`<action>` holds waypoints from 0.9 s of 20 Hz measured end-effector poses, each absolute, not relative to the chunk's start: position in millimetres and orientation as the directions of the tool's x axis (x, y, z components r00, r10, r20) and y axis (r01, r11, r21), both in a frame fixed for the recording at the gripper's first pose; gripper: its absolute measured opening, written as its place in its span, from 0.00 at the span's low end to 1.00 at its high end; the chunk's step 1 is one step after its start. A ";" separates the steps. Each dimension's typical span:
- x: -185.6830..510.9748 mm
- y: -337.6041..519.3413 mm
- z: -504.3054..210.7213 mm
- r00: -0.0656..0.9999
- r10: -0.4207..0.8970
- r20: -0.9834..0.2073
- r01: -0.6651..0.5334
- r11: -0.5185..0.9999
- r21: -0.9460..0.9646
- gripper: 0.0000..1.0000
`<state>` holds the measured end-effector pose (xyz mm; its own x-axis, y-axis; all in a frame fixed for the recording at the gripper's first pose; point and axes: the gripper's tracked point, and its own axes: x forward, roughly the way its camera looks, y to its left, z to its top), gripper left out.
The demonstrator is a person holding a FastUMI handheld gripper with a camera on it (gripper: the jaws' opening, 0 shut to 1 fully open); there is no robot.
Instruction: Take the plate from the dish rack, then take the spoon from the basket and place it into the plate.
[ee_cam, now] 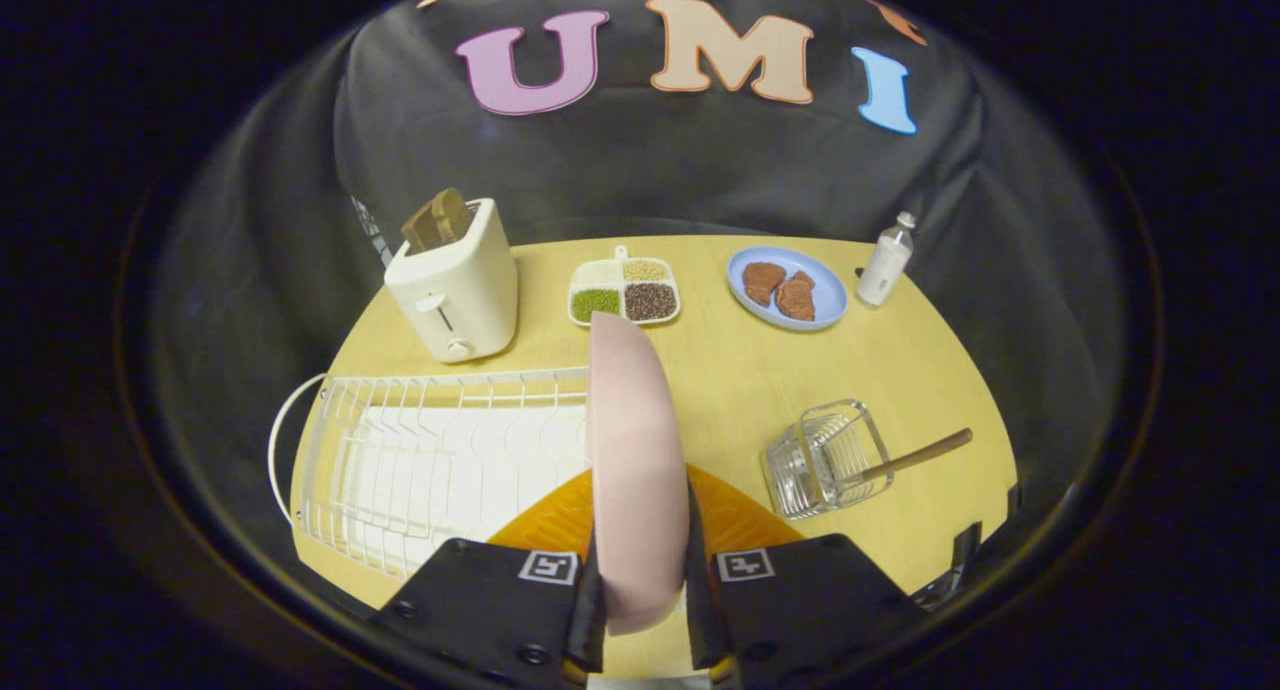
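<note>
A pink plate stands on edge between my fingers, and my gripper is shut on its lower rim. The plate is lifted at the right end of the white wire dish rack. To the right, beyond my fingers, a clear wire basket lies tipped on the wooden table. A wooden-handled spoon sticks out of the basket to the right. An orange piece shows behind the plate's lower part.
At the back of the table stand a cream toaster holding toast, a divided tray of beans, a blue plate with brown food and a small white bottle. Bare tabletop lies between the rack and the basket.
</note>
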<state>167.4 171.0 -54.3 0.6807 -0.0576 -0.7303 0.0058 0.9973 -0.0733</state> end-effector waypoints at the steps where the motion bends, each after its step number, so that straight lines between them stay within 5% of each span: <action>1: 171.8 171.1 -49.0 0.692 -0.070 -0.719 -0.004 0.995 -0.101 0.36; 5: 184.1 166.9 -20.7 0.738 -0.137 -0.660 -0.016 0.975 -0.221 0.32; 9: 179.0 174.1 5.8 0.772 -0.074 -0.632 -0.002 0.993 -0.120 0.29; 18: 109.0 61.5 72.1 0.839 -0.220 -0.498 0.265 0.964 0.020 0.28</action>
